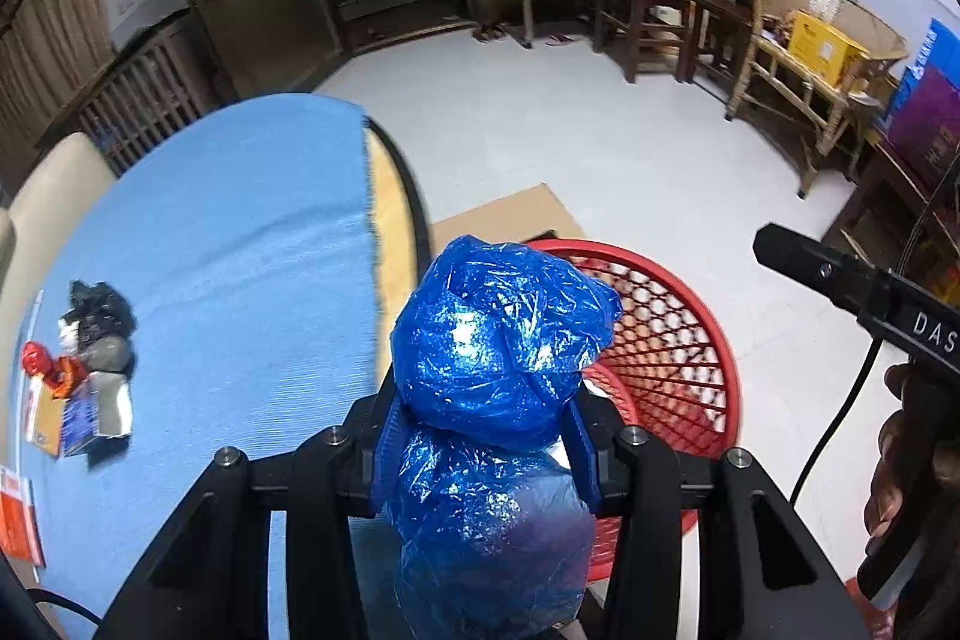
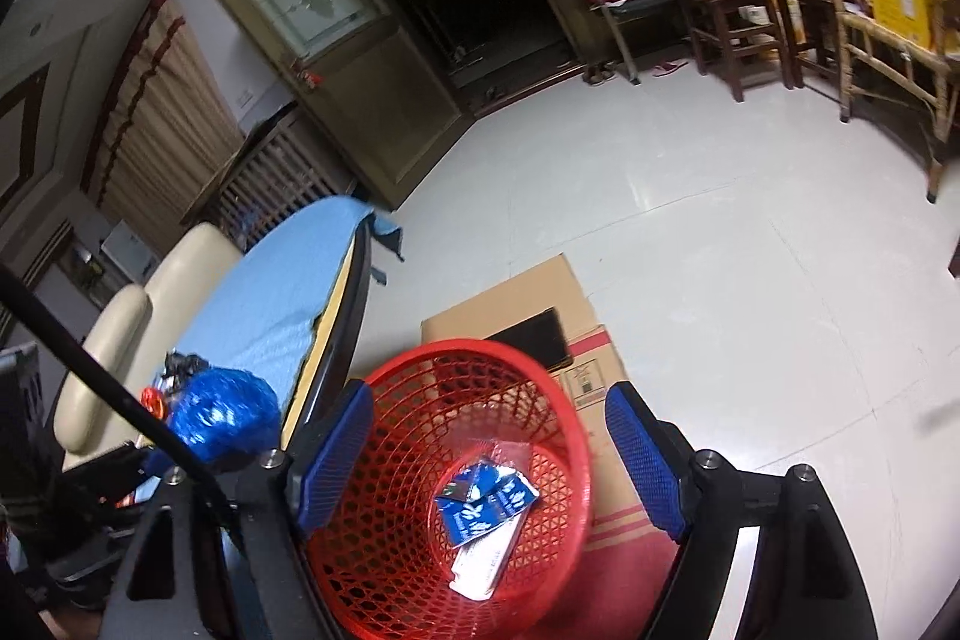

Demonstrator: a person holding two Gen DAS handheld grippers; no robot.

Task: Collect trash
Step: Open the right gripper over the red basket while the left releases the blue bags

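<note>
My left gripper (image 1: 487, 433) is shut on a crumpled blue plastic bag (image 1: 501, 328), held over the right edge of the table with the blue cloth (image 1: 240, 250). A red mesh basket (image 1: 678, 334) stands on the floor just right of the bag. In the right wrist view the same basket (image 2: 420, 400) lies below my right gripper (image 2: 491, 460), which is open with nothing pressed between its blue pads (image 2: 645, 460). A blue-and-white packet (image 2: 483, 502) lies in the basket's bottom. The blue bag (image 2: 225, 415) shows at the left. More wrappers (image 1: 84, 364) lie on the cloth.
A flat cardboard box (image 2: 576, 304) lies on the floor behind the basket. A beige chair (image 2: 120, 340) stands at the table's far side. Wooden chairs (image 1: 648, 10) and a wicker chair (image 1: 798, 58) line the far wall. Pale floor (image 1: 600, 142) stretches between.
</note>
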